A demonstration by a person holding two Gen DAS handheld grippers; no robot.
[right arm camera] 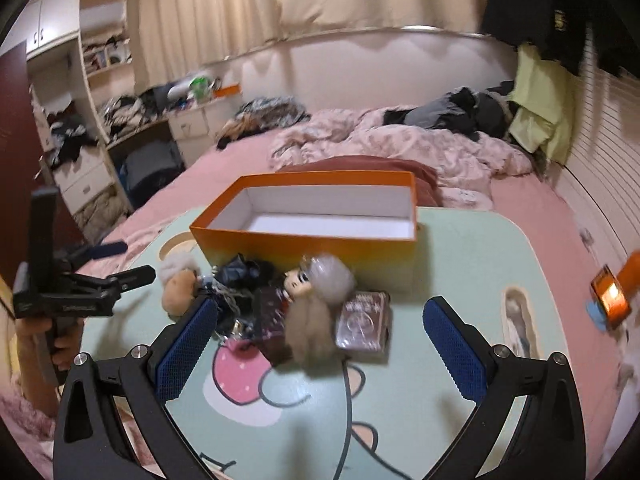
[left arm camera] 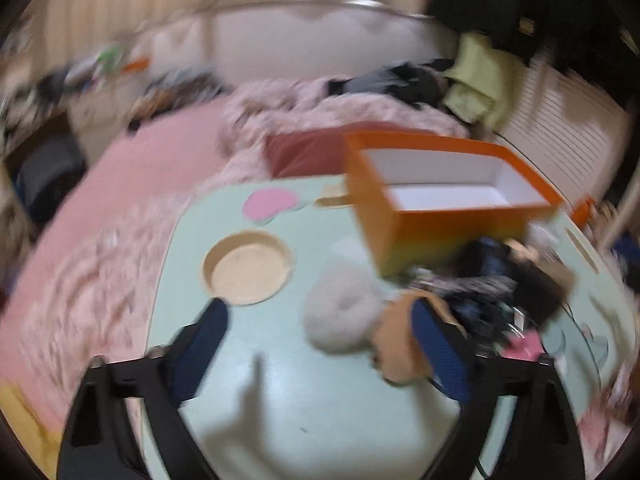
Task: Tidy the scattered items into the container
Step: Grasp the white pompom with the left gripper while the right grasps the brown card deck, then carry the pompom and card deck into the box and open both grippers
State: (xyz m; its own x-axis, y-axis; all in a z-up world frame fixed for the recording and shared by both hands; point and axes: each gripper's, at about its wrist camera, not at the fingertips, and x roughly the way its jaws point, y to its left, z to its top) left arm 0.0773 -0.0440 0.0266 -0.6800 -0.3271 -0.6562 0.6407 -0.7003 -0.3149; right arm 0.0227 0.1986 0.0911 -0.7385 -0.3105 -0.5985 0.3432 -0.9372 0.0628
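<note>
The orange box (right arm camera: 312, 216) sits empty at twelve o'clock, the toys (right arm camera: 280, 300) remain outside, and both tongs, left (left arm camera: 320, 344) and right (right arm camera: 320, 340), are released.

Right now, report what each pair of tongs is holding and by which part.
Nothing is held. The left tongs stand open over the mint-green table, near the fluffy grey ring. The right tongs stand open before the pile of small items.
</note>
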